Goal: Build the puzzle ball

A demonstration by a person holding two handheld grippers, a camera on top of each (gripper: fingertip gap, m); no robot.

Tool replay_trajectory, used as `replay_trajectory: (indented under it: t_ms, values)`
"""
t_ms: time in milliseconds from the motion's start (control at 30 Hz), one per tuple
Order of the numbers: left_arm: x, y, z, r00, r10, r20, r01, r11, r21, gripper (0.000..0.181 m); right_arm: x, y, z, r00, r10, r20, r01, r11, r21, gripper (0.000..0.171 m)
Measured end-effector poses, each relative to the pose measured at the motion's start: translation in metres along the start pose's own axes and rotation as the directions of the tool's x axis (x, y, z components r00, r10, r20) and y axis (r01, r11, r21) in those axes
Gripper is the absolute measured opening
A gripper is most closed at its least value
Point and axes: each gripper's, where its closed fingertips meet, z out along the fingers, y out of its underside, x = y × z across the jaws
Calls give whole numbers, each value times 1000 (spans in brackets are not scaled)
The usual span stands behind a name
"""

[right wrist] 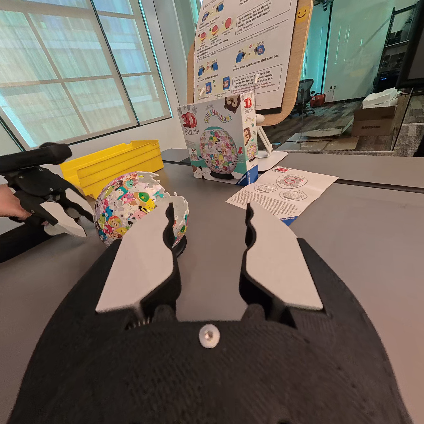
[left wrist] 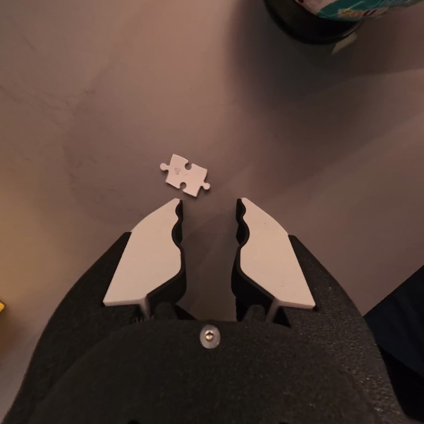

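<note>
A white puzzle piece [left wrist: 184,174] lies blank side up on the grey table, just beyond my left gripper [left wrist: 209,200], which is open and empty above it. The colourful puzzle ball [right wrist: 130,206] sits on a black stand [right wrist: 180,247], with an open gap at its top right. Part of the ball and stand also shows at the top of the left wrist view [left wrist: 358,11]. My right gripper [right wrist: 208,205] is open and empty, just right of the ball. The left gripper also shows in the right wrist view [right wrist: 75,223], held by a hand left of the ball.
Yellow trays [right wrist: 114,165] stand behind the ball. The puzzle box [right wrist: 218,140] stands upright at the back, with an instruction leaflet [right wrist: 284,190] flat to its right. An instruction board [right wrist: 245,48] on a white stand rises behind the box. A dark sleeve [left wrist: 401,321] is at the right edge. Spacing between my two grippers at the tips: around 35 centimeters.
</note>
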Motion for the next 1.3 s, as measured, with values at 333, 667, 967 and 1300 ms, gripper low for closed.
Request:
replay_trajectory:
  t_ms: [333,667,967,1300]
  values:
    - [-26,-11,9,965,238,106,-240,971,7,61,-1,3,2,1000,25,19,-25,1000,-12,61]
    - [-22,-22,18,962,273,-12,-273,961,42,25,-3,7,4,999,39,38,-37,999,-35,60]
    - [-39,-41,26,929,360,-87,-362,932,-15,25,-6,9,6,998,31,49,-28,998,-57,60]
    - [-68,-76,-122,946,282,163,-321,888,329,54,-1,-26,-12,997,-66,-40,72,987,144,60]
